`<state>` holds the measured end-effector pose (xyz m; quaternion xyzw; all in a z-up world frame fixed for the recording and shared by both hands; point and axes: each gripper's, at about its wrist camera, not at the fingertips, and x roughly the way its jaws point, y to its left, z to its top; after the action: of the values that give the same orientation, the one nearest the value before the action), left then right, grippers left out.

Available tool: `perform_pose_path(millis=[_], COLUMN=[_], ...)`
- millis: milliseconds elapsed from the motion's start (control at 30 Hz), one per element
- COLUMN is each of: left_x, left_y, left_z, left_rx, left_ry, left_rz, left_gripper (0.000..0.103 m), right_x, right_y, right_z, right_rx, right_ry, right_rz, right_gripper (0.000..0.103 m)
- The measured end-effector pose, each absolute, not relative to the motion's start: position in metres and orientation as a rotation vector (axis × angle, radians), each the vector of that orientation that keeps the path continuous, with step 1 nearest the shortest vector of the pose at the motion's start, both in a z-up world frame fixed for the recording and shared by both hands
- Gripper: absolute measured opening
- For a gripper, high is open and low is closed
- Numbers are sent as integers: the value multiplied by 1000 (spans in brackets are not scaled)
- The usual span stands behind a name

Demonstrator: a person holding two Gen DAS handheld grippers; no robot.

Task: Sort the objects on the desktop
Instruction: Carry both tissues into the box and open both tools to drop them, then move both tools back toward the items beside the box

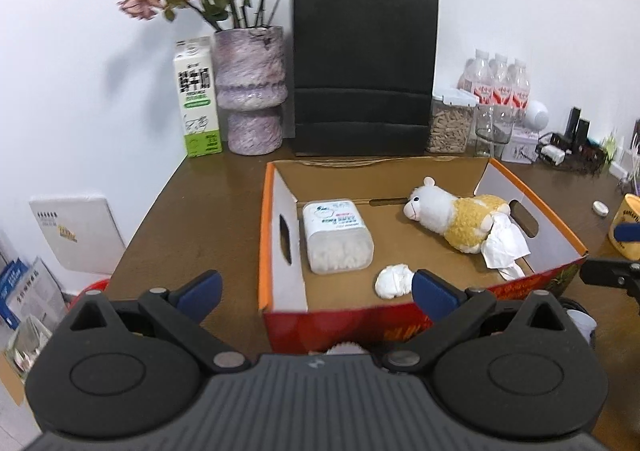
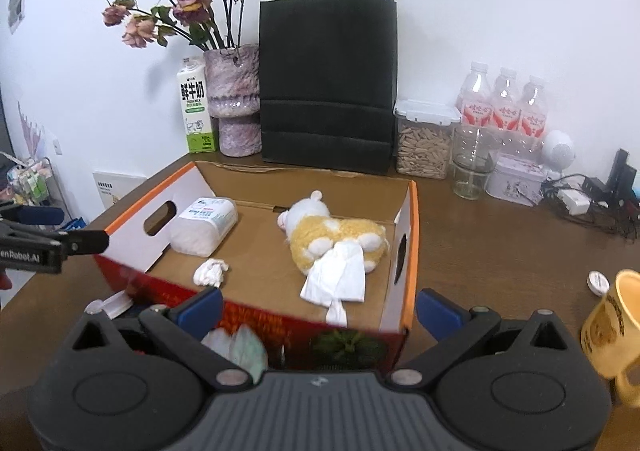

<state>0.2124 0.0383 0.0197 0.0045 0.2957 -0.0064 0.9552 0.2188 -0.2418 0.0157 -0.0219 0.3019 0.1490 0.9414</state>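
An open cardboard box with orange rims sits on the brown desk. Inside lie a cotton swab container, a plush sheep, a white tissue against the sheep and a crumpled paper ball. My left gripper is open and empty, just short of the box's near wall. My right gripper is open and empty at the box's near wall. A yellow mug stands right of the box.
Along the back wall stand a milk carton, a vase of dried roses, a black paper bag, a seed jar, a glass jar, water bottles and a tin. A small white cap lies near the mug. Cables lie far right.
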Motion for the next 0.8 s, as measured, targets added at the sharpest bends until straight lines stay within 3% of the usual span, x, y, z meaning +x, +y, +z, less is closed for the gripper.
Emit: perform_pose_path(millis=[567, 800], left_x=[135, 136], left_y=[57, 47], left_z=[-41, -40], left_rx=[-154, -113], left_ry=[557, 539], left_rz=[98, 91], left_gripper=[103, 103], right_x=[140, 143], right_y=[-265, -262], right_z=[-45, -56], right_rx=[75, 45], right_ry=[560, 579], right_rz=[186, 165], right_gripper=[103, 103])
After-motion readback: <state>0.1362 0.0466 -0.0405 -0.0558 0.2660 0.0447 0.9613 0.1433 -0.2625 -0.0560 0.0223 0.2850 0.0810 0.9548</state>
